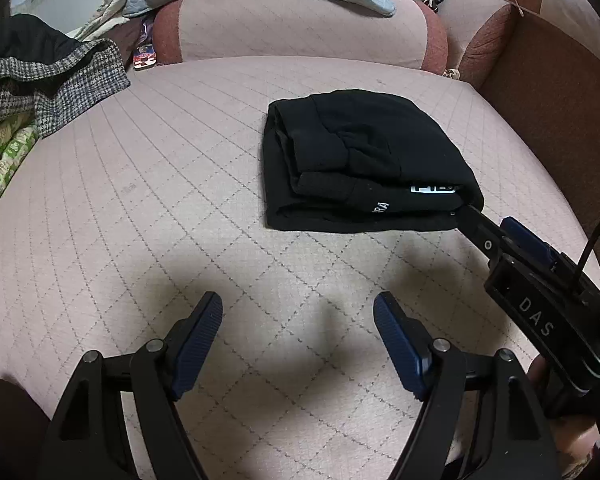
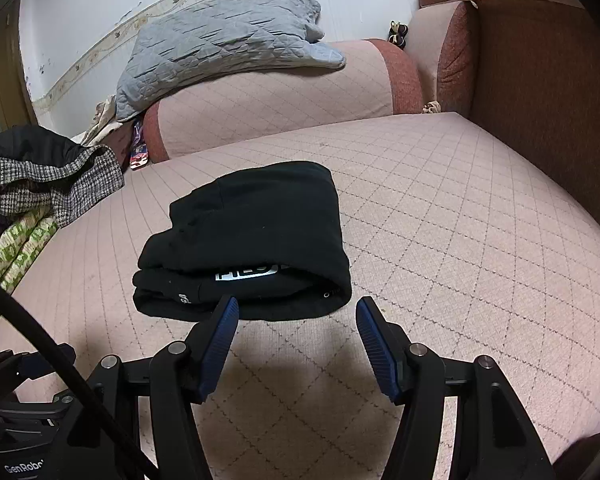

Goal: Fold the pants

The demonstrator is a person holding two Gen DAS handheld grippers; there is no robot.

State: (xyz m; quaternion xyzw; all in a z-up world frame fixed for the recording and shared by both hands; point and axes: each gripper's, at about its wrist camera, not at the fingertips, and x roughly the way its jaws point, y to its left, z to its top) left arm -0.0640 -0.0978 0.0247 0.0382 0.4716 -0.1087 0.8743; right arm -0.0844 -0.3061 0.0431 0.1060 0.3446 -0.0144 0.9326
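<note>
Black pants (image 1: 364, 160) lie folded into a compact bundle on the pink quilted sofa seat (image 1: 140, 200), a white label showing at the near edge. They also show in the right wrist view (image 2: 252, 240). My left gripper (image 1: 298, 304) is open and empty, hovering over the seat well short of the bundle. My right gripper (image 2: 296, 308) is open and empty, its fingertips right at the bundle's near edge. In the left wrist view the right gripper's body (image 1: 540, 292) reaches to the bundle's near right corner.
A checked garment (image 1: 48, 80) and a green patterned cloth (image 1: 4, 164) lie at the left. A grey quilted blanket (image 2: 220, 48) rests on the bolster (image 2: 280, 100) at the back. A brown armrest (image 2: 540, 100) rises on the right.
</note>
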